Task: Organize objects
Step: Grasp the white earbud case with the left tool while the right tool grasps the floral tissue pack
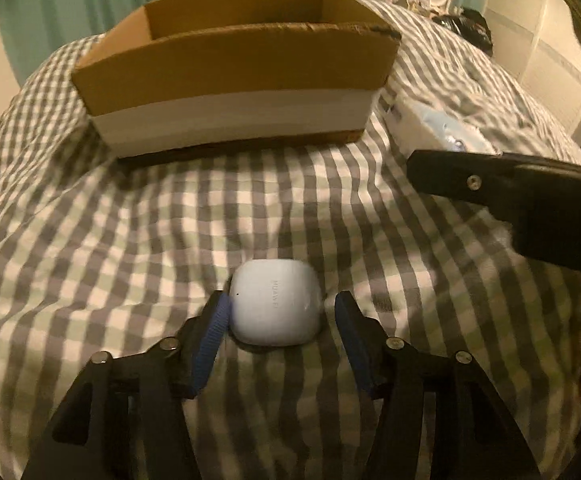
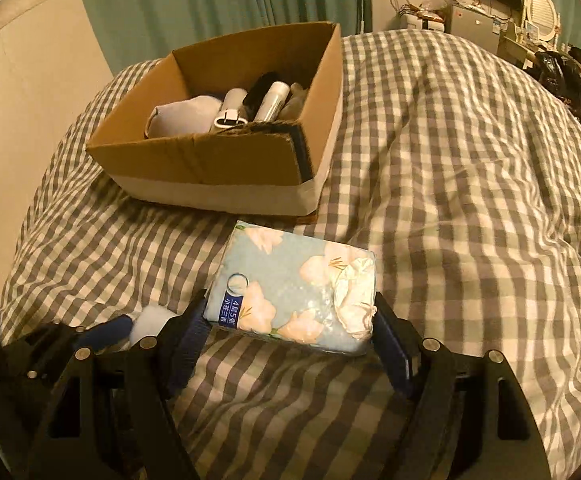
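Left gripper (image 1: 278, 312): ribbed blue pads straddle a smooth, rounded white earbud case (image 1: 276, 303) lying on the bed; left pad touching, right pad just clear, so jaws are spread, not clamped. Right gripper (image 2: 290, 316): jaws pressed against both ends of a soft, glossy floral tissue pack (image 2: 290, 292), holding it. Beneath both, rumpled grey-and-white checked bedspread (image 2: 470, 200). Farther off, an open corrugated cardboard box (image 2: 194, 160), white band at its base, holds a metallic cylinder (image 2: 272, 101), a white cloth bundle and dark items.
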The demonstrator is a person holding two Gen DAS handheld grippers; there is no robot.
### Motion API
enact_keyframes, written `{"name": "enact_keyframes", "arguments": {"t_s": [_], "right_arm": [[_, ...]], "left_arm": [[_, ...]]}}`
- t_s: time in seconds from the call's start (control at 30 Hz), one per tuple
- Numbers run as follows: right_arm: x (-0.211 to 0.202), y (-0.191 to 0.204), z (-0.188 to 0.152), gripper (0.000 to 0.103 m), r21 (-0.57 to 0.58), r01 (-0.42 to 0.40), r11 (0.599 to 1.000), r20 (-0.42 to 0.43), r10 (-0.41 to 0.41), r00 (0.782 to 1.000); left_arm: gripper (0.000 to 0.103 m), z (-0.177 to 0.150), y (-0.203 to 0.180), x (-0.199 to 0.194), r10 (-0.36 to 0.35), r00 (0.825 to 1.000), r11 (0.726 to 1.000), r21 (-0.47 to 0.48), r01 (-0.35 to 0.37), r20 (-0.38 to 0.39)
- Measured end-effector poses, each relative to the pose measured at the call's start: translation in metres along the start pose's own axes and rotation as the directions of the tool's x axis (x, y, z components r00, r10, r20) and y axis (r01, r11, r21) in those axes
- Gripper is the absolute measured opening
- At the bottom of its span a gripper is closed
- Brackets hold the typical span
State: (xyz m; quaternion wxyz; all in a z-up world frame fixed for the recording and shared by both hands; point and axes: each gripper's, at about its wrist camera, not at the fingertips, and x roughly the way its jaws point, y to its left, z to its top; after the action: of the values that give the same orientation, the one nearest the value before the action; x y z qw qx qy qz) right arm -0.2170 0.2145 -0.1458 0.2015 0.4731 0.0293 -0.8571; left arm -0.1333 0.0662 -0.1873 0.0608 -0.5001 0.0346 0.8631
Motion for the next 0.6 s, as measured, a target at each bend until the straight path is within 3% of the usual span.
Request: {"name": "enact_keyframes", "arguments": {"t_s": [0.3, 0.6], "right_arm": [[0.001, 0.002, -0.005, 0.076, -0.008, 0.014, 1.000, -0.010, -0.014, 1.000], [-0.017, 0.005, -0.020, 0.076, -0.020, 0.070, 0.997, 0.018, -0.070, 0.997]], "left_arm": [[0.052, 0.005, 0.000, 0.026, -0.030, 0.998, 1.000, -0.011, 0.030, -0.054], [0.050, -0.001, 0.003, -0.003, -0.047, 0.999, 0.998, -0.039, 0.047, -0.003]]}}
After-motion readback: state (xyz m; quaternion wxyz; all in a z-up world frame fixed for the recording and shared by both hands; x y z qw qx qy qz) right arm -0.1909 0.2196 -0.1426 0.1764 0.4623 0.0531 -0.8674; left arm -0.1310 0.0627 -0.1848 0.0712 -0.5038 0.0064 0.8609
